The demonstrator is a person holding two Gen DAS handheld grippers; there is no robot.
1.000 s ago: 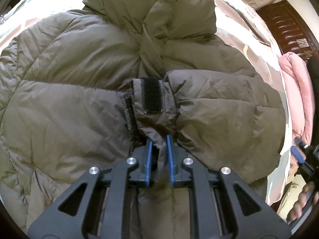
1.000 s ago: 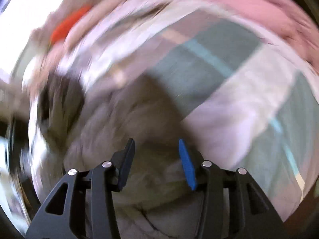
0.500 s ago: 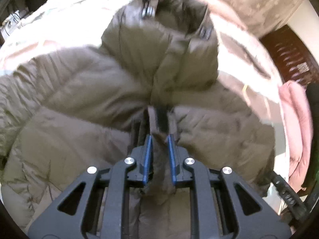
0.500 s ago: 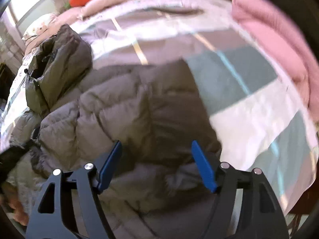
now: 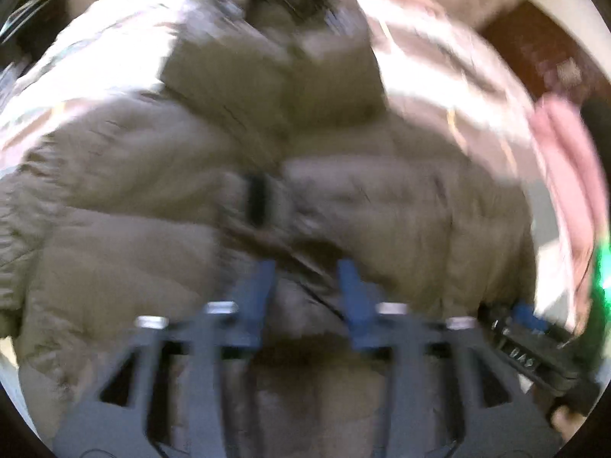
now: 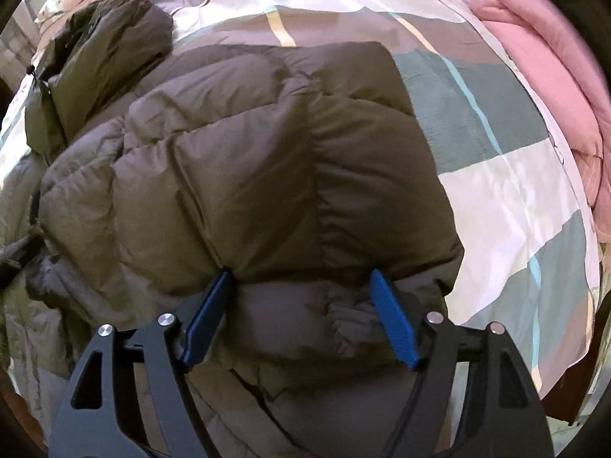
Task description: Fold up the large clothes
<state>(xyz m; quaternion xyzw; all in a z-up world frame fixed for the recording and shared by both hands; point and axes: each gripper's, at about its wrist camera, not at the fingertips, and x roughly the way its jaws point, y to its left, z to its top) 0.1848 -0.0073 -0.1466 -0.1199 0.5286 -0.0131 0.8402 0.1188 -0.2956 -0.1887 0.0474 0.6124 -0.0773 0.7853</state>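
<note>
**Both tongs opening over the coat**

The left gripper [image 5: 307, 278] points down at the coat [image 5: 126, 236], its jaws opening; coat fabric lies below the gap, the blue pads not pressing on it. This view is blurred. Just beyond the tips lies a cuff with a dark strap [image 5: 256, 200], where the folded-in sleeves meet.

The right gripper [image 6: 301, 294] is also opening, jaws wide, tips at a seam on the coat's near right part; padding bulges between them, and I cannot tell if the pads touch it.

The coat is olive-brown, quilted and puffy, spread on a bed [image 6: 508, 198] with a checked cover. Its hood [image 6: 99, 45] lies far left. A pink blanket [image 6: 542, 61] lies far right.
</note>
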